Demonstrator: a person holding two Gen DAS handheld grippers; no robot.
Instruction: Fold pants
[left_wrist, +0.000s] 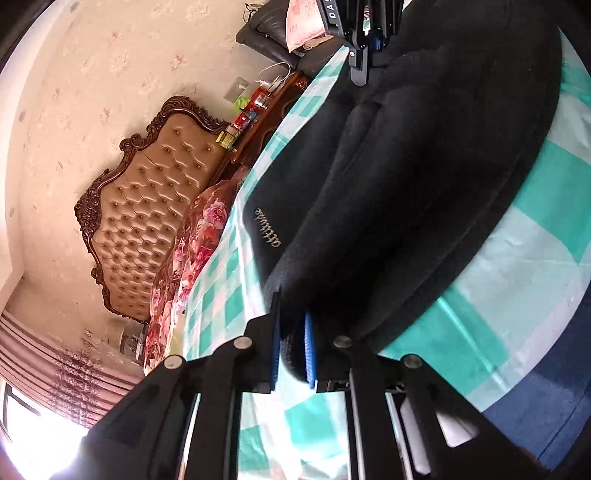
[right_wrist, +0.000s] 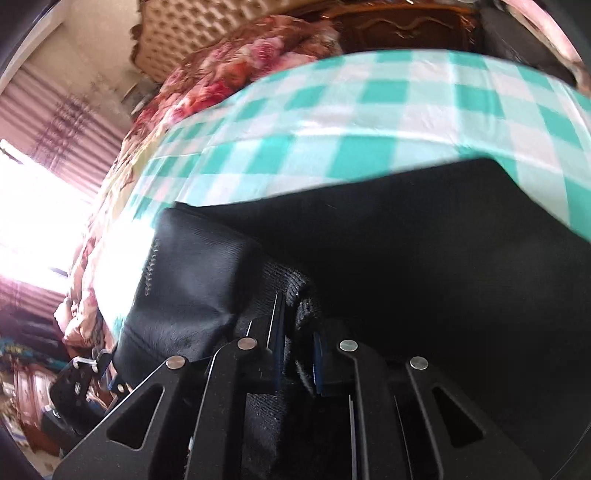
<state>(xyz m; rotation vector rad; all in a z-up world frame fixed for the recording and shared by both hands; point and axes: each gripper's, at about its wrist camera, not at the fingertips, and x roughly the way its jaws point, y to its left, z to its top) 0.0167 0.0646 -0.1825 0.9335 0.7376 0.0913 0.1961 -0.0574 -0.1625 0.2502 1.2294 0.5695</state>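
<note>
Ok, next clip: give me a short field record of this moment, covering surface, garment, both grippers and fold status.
surface: green-and-white checked sheet on a bed
garment: black pants, spread on the sheet, pale script logo facing up
left gripper: shut on a bunched edge of the pants
right gripper: shut on a thick dark edge of the pants, also seen at the top of the left wrist view
fold status: both ends pinched, no completed fold visible
background: tufted headboard, floral quilt
</note>
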